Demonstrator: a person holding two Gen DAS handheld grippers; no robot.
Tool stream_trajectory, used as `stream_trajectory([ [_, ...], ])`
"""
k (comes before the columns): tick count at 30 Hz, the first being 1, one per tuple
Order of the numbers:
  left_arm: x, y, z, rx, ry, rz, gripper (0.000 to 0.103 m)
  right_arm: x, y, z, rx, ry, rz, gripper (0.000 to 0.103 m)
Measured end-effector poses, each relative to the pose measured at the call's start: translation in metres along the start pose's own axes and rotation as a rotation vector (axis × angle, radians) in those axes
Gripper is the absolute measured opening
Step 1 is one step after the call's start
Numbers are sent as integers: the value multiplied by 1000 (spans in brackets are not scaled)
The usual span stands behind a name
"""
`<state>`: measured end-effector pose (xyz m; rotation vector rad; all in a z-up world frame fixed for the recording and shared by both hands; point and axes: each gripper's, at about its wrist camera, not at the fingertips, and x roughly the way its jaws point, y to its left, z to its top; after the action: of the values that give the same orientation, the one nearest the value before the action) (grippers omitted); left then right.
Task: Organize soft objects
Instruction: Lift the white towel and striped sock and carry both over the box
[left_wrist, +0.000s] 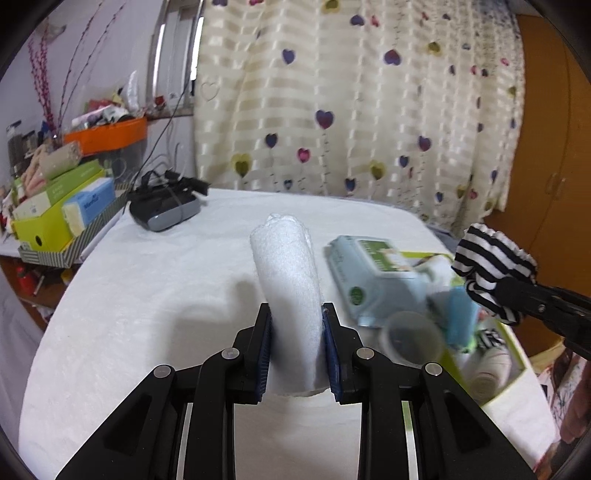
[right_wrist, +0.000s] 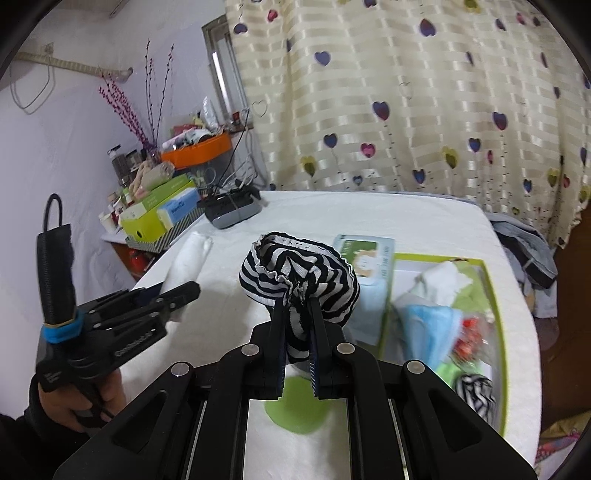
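Left gripper (left_wrist: 295, 347): pads pinch a rolled white towel (left_wrist: 288, 280), held clear above the table (left_wrist: 129, 314).
Right gripper (right_wrist: 297, 350): fingers pressed together on a striped cloth (right_wrist: 299, 273), bunched above the pads.
Left view only: a clear cup (left_wrist: 410, 339) at 4 o'clock of the towel, blurred.
Right view only: a green disc (right_wrist: 299, 410) under the fingers; a hand (right_wrist: 74, 402) on the left gripper's handle at 8 o'clock.
Tray (right_wrist: 498, 332): at 3 o'clock, holding a blue cloth (right_wrist: 428, 328) and a second striped piece (right_wrist: 474, 393).
Wipes pack (right_wrist: 369, 258): just beside the tray, partly hidden by the striped cloth.
Headset (left_wrist: 162, 206): at 11 o'clock, far table edge.
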<state>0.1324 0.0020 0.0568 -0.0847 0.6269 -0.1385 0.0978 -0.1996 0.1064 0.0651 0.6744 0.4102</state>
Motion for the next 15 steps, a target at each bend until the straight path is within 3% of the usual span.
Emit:
stream_trajectory([
  [15,-28,-86,-10,97,-17,-150,24,-66,-65,-24,112,-82,-113,10],
])
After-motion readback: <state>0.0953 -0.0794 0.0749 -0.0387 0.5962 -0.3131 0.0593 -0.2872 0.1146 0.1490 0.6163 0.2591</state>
